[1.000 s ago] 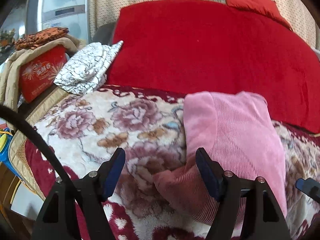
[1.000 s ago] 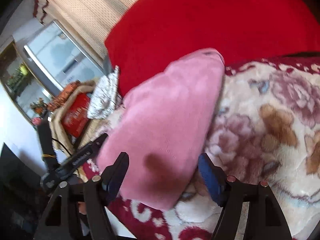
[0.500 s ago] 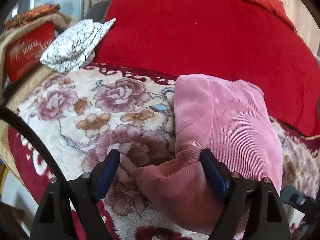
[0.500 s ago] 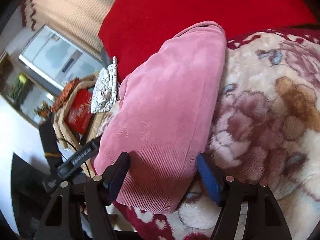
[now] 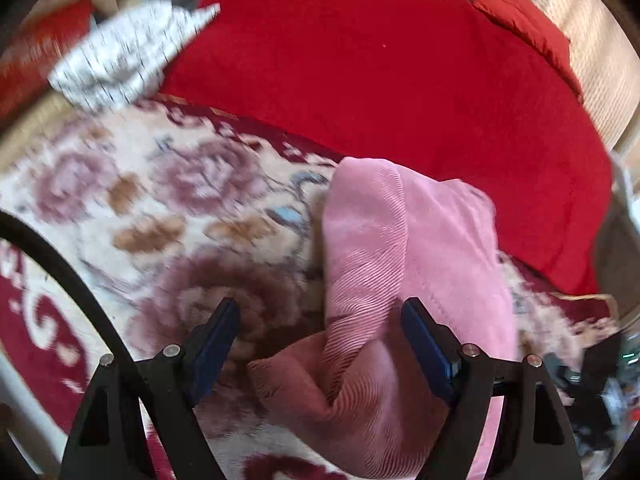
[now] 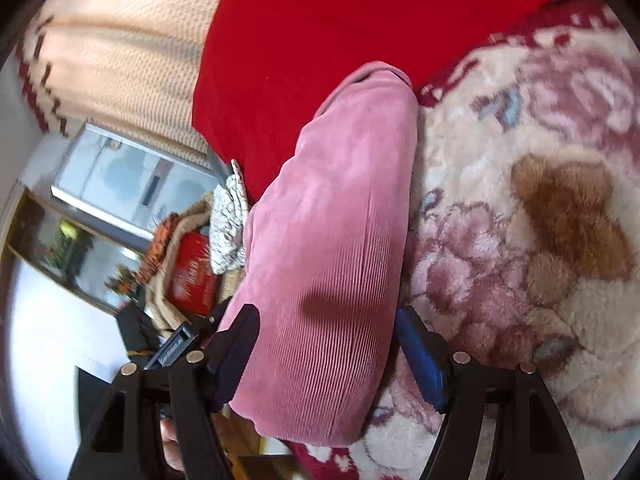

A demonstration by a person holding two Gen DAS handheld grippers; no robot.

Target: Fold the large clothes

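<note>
- Your left gripper (image 5: pixel 320 330) is spread wide, gripping nothing; a raised corner of the pink garment (image 5: pixel 408 280) sits between its fingers, and you cannot tell whether either pad touches the cloth.
- In the left wrist view, the garment lies folded into a long strip on the floral blanket (image 5: pixel 160 208), running from the gripper up toward the red cushion (image 5: pixel 380 72).
- The near end of the strip bunches into a darker fold low between the fingers; the right finger (image 5: pixel 424 344) lies over the garment's edge.
- Your right gripper (image 6: pixel 326 348) is also spread open, straddling the near end of the garment (image 6: pixel 340 240) without pinching it; its fingers stand just beside the cloth on either side.
- In the right wrist view, the strip's right edge lies on the blanket (image 6: pixel 540 240), and its far end reaches the cushion (image 6: pixel 340 20).
- The strip's near end hangs past the blanket's edge on the left side of that view.
- A patterned white cloth (image 5: pixel 128 56) rests at the blanket's far left corner, well apart from the garment.
- A red box (image 6: pixel 192 276) wrapped in beige fabric sits beyond that cloth, next to a pale appliance (image 6: pixel 128 180).
- A knitted cream cover (image 6: pixel 120 40) hangs behind the cushion.
- The left view is blurred, so fine detail on the blanket is unclear.
</note>
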